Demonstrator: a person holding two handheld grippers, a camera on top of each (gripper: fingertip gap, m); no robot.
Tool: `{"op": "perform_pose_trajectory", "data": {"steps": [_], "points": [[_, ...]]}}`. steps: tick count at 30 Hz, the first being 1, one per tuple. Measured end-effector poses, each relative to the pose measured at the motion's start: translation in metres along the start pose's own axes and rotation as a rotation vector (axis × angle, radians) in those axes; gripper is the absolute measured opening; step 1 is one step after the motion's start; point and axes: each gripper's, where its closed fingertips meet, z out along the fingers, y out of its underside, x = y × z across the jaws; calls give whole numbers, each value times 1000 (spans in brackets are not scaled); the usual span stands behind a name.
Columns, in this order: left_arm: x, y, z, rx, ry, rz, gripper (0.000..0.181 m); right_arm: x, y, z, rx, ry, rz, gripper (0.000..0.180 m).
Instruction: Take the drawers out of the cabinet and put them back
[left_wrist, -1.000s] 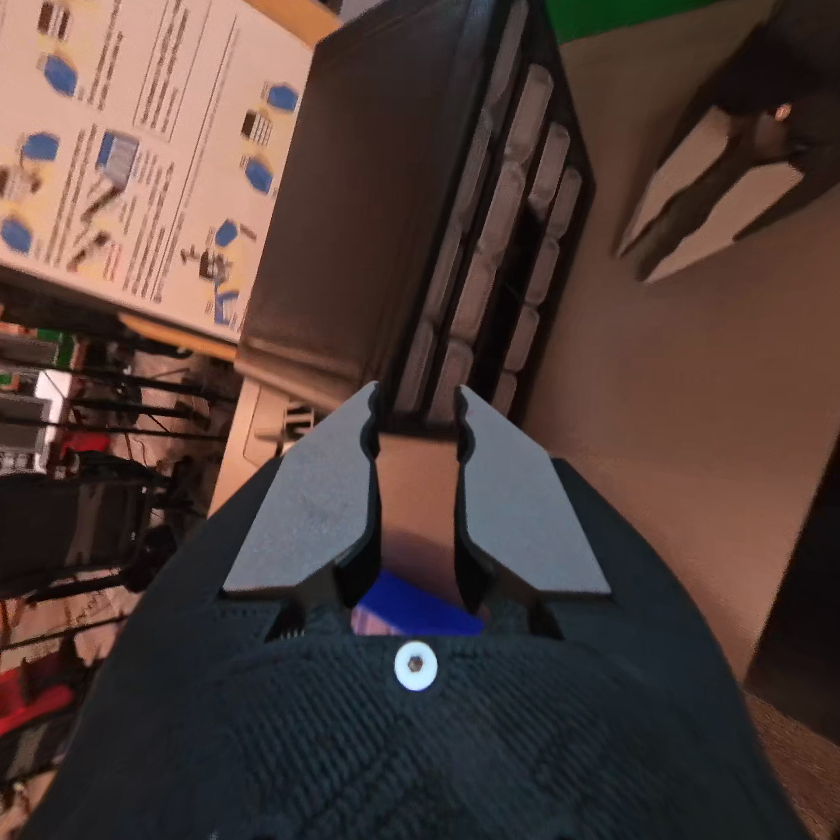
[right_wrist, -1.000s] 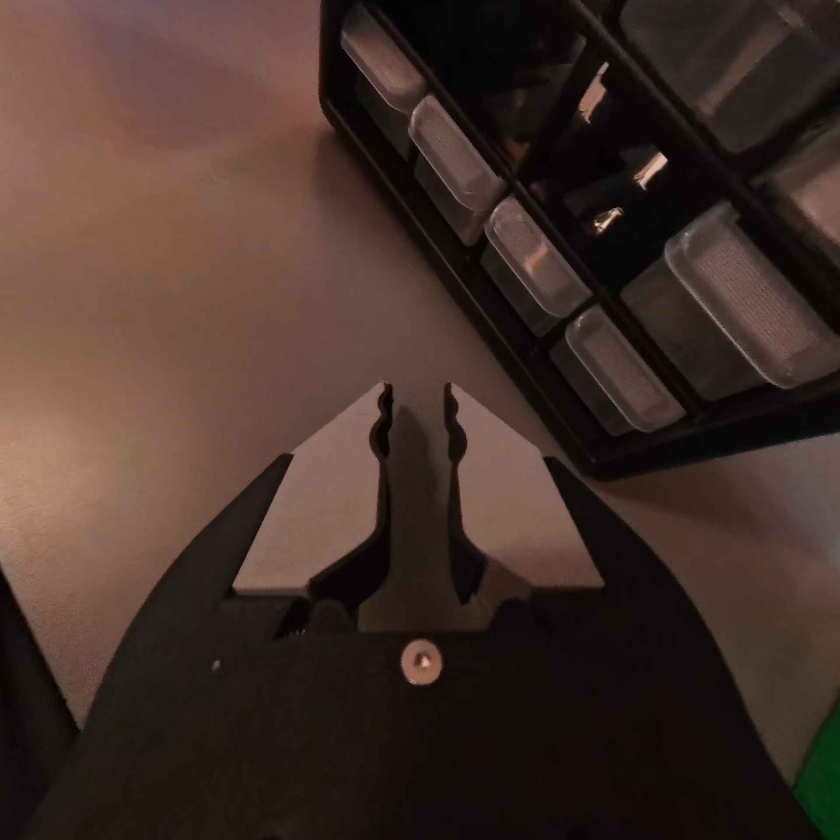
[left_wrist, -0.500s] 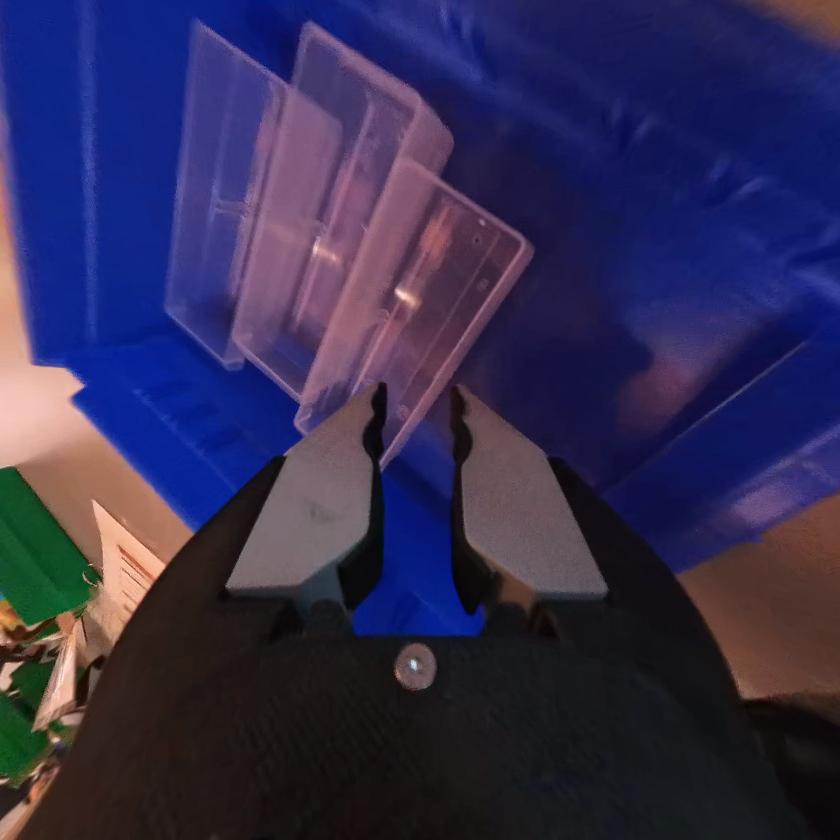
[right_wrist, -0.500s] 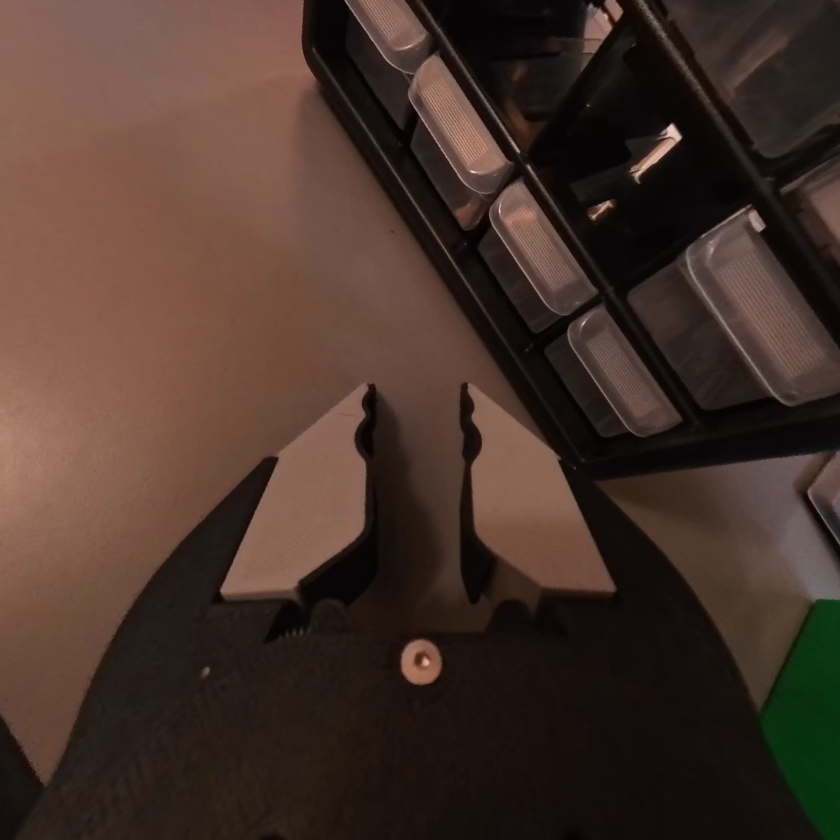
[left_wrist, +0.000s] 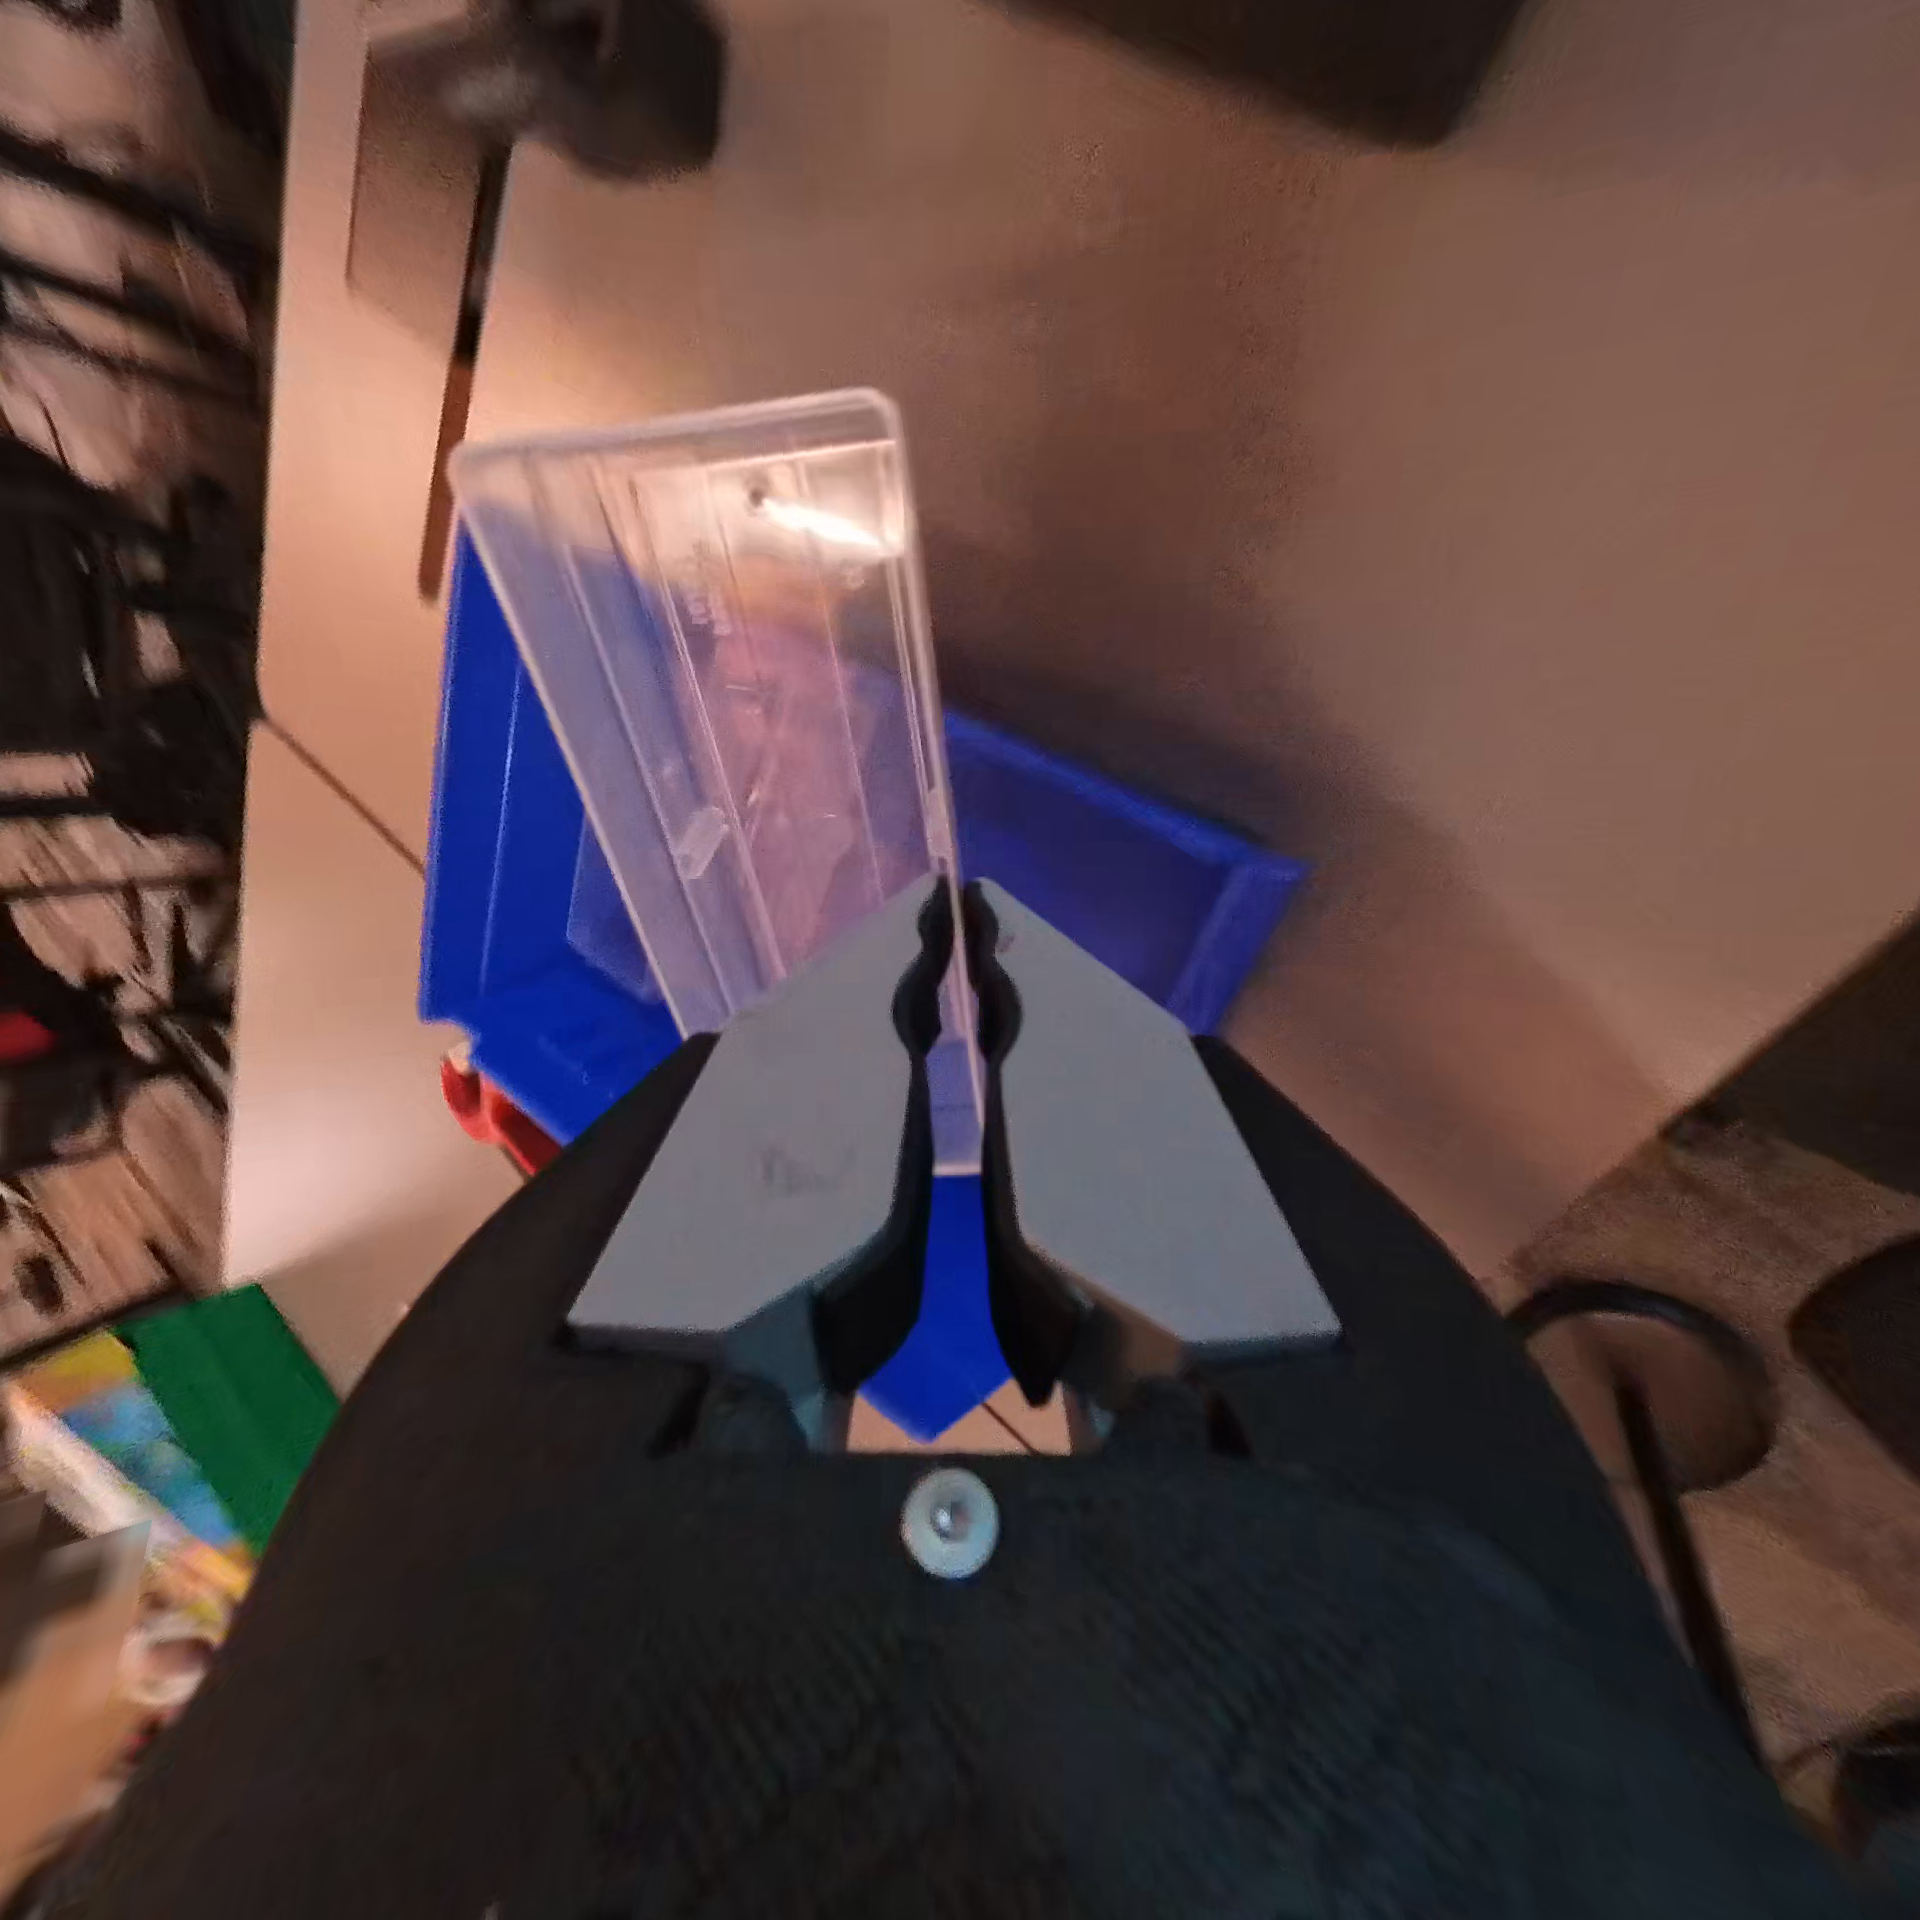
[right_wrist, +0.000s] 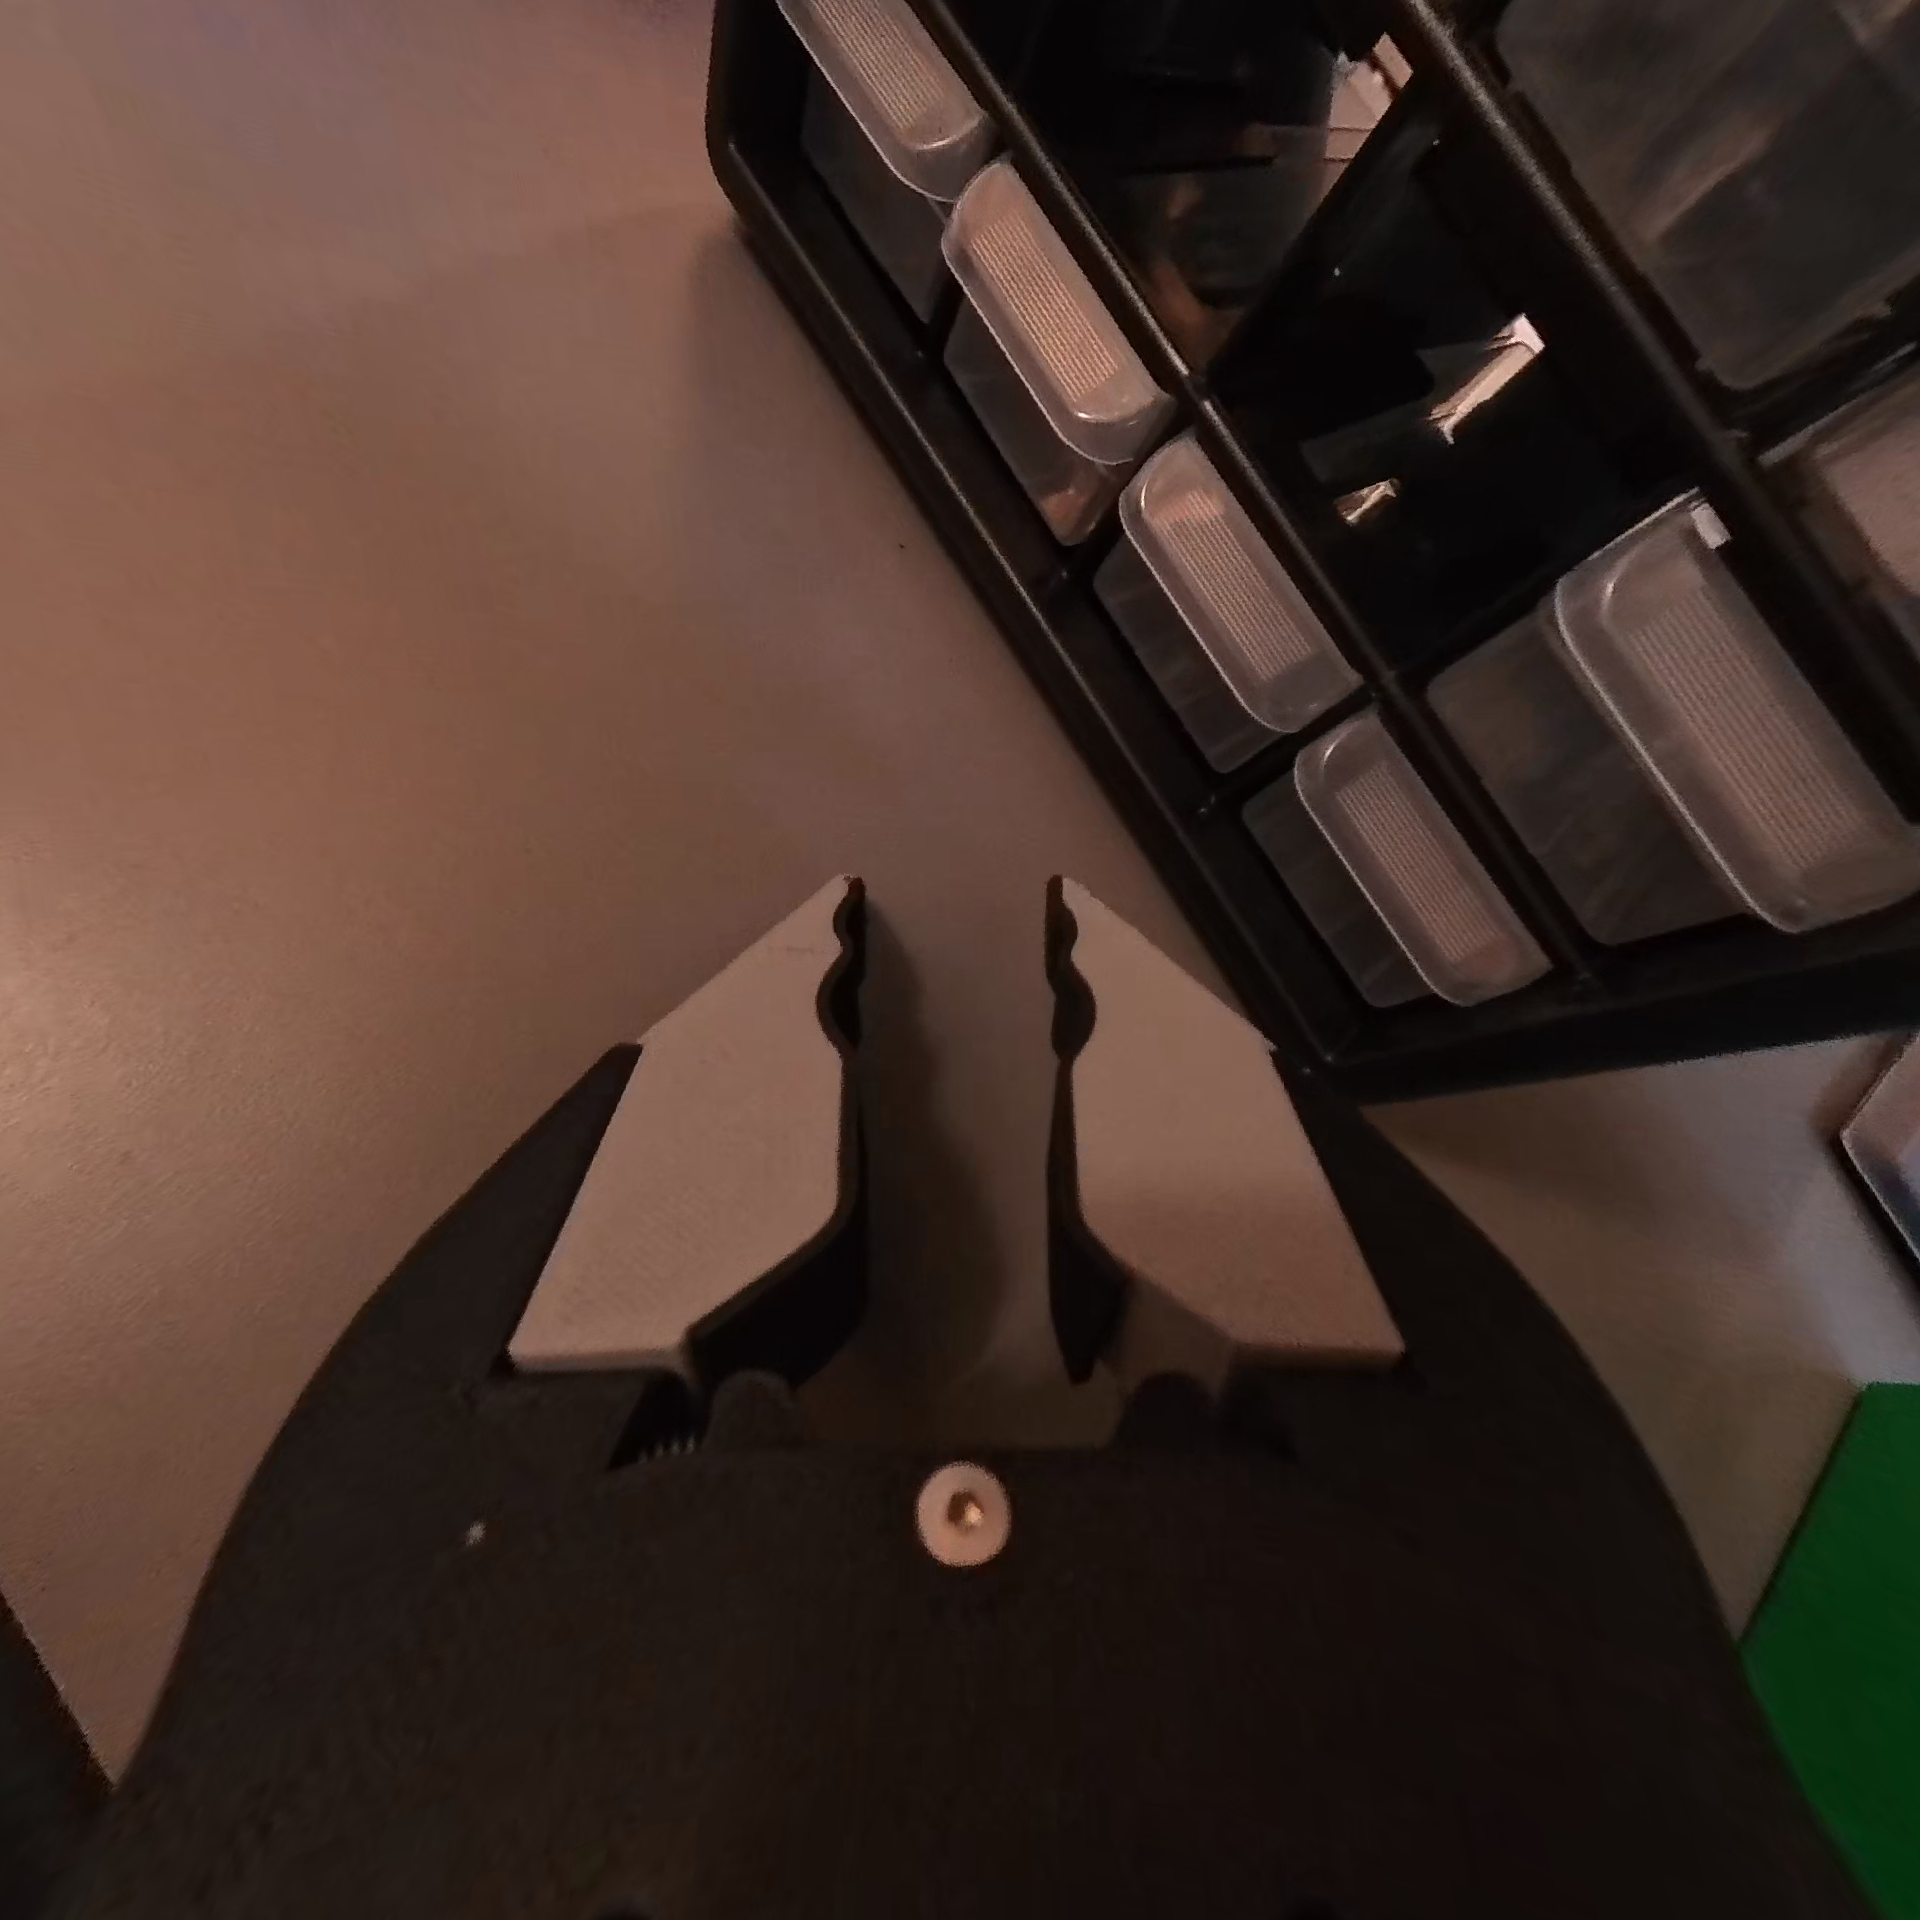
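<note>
Left wrist view, left to right, taking the blue bin (left_wrist: 1101, 831) as landmark. Far left of the bin: blurred dark clutter past the worktop (left_wrist: 1455, 499) edge. Below-left of the bin: a green block (left_wrist: 223, 1382) and some coloured printed matter, too blurred to identify. A small red part (left_wrist: 488, 1107) shows just under the bin's lower-left corner. The bin sits on the tan worktop. In front of the bin, raised clear of it: a clear plastic drawer (left_wrist: 748, 686), tilted, its long side running up and to the left. Left gripper (left_wrist: 956, 904) pinches the thin right-hand wall of the drawer, fingers pressed onto it with only the plastic between them. Through the drawer another clear piece seems to lie in the bin; cannot confirm.

Right wrist view, left to right, taking the black cabinet (right_wrist: 1143, 727) as landmark. Left of the cabinet: bare tan worktop (right_wrist: 416, 623). Right gripper (right_wrist: 951, 904) hangs over the worktop, just beside the cabinet's lower-left corner, fingers spread apart, nothing between them. The cabinet stands at an angle; a row of small clear drawers (right_wrist: 1226, 592) sits in its left column, one larger drawer (right_wrist: 1704, 769) to their right, and a dark empty slot (right_wrist: 1382, 312) above that. Below-right of the cabinet: a clear piece at the frame edge, and a green patch (right_wrist: 1839, 1662).
</note>
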Motion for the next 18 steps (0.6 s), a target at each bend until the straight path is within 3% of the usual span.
{"op": "perform_pose_trajectory", "data": {"steps": [3, 7, 13, 18], "points": [[65, -44, -14, 49, 10, 214, 0, 3, -5, -4, 43, 3, 21, 32], [154, -96, 3, 101, 132, 347, 0, 8, -14, -12, 121, -2, 67, 32], [227, -169, 53, 226, 233, 229, 3, 15, -13, -15, 133, 48, 71, 30], [240, -203, 50, 365, 316, 61, 23, 25, -4, -13, 84, 78, 108, 33]]}}
